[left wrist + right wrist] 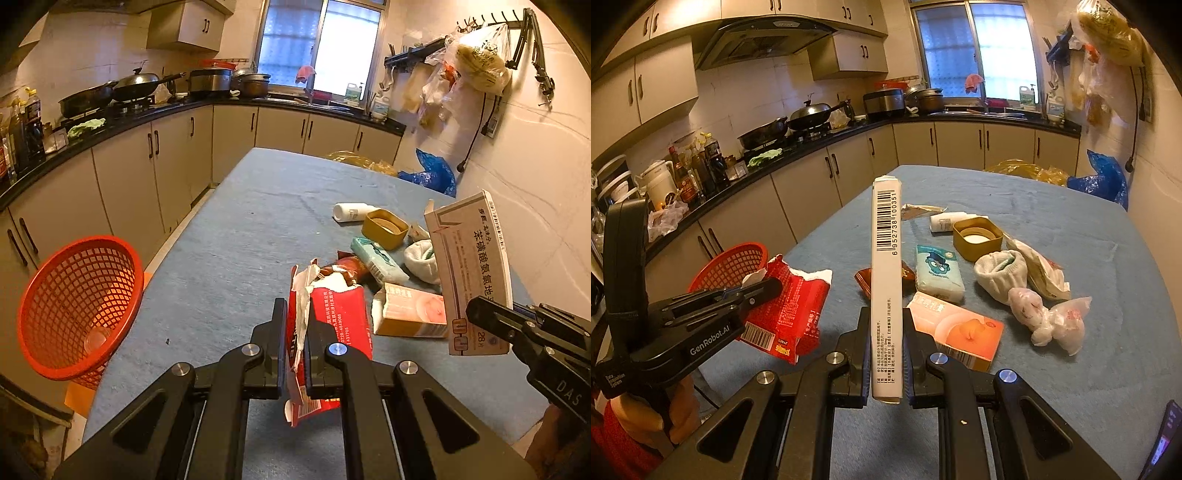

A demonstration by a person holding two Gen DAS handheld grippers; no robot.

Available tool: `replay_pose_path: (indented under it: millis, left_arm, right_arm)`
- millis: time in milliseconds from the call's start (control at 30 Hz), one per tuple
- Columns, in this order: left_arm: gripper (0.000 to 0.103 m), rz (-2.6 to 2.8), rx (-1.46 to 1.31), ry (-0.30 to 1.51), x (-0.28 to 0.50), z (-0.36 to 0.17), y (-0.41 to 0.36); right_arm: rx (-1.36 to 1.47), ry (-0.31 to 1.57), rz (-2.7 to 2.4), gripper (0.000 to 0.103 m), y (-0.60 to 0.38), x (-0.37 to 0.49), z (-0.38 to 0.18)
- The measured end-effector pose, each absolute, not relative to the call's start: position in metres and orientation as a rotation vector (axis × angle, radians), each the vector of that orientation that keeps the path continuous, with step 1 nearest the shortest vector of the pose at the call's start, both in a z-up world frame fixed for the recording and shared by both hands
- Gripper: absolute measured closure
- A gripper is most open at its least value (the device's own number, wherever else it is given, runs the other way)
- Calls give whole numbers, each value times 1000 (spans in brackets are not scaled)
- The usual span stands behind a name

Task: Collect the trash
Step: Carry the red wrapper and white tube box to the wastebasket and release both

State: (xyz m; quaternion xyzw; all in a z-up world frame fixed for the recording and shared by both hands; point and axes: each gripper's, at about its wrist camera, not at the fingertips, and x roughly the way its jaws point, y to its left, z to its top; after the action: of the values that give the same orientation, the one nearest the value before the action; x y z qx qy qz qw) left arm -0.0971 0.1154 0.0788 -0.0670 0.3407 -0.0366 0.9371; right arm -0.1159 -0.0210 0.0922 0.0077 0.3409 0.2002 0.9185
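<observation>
My left gripper is shut on a torn red snack wrapper and holds it above the blue table; the wrapper also shows in the right wrist view. My right gripper is shut on a white medicine box, held upright above the table; the box also shows in the left wrist view. A red mesh basket stands tilted off the table's left edge. More trash lies on the table: a pink-orange box, a tissue pack, a white sock, a knotted plastic bag.
A yellow lid, a white bottle and a brown wrapper also lie on the table. Blue and yellow plastic bags sit at its far end. Kitchen counters run along the left and back.
</observation>
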Motion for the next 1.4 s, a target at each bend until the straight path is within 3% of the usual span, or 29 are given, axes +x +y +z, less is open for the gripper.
replay_pose_path:
  millis: [900, 1400]
  left_arm:
    - [96, -34, -166, 666, -101, 83, 139]
    - [96, 64, -219, 598, -116, 102, 201]
  right_arm:
    - [-12, 706, 449, 88, 0, -109, 95]
    - [-54, 723, 559, 88, 58, -98, 103]
